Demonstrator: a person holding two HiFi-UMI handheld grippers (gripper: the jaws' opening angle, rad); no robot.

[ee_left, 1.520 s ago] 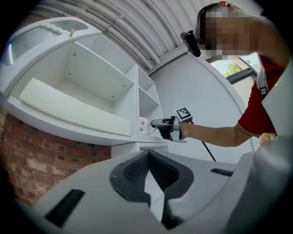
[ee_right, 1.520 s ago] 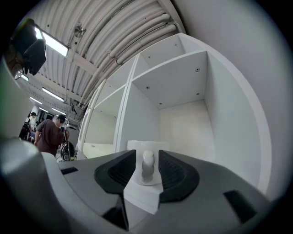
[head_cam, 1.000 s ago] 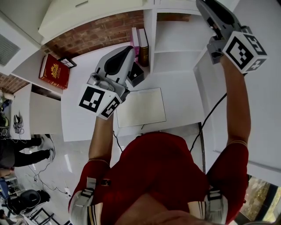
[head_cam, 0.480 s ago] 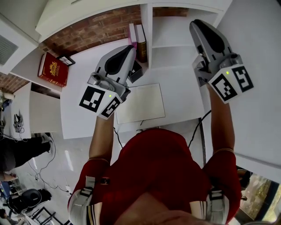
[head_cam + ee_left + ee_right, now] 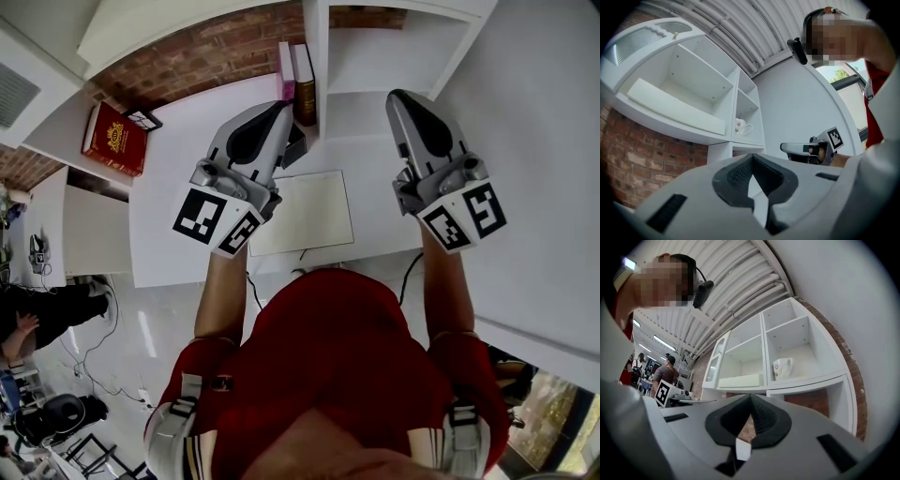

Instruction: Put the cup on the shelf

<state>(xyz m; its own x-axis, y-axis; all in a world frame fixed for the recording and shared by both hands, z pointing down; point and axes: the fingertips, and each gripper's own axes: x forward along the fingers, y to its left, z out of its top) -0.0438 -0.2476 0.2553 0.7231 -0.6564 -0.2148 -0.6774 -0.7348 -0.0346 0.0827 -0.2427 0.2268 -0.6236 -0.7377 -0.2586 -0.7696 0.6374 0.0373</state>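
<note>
Status: cup (image 5: 783, 367) on shelf (image 5: 806, 380), both claws empty.
The cup is seen upright in a right-column compartment, clear of both side walls. The left claw (image 5: 751, 158) is closed on nothing. The right claw (image 5: 750, 399) has just been closing: jaws together, nothing between.

I see a white pad (image 5: 302, 213) on the desk (image 5: 159, 211). Beyond the pad stand two books (image 5: 302, 89); well left of it lies a red book (image 5: 114, 139).
</note>
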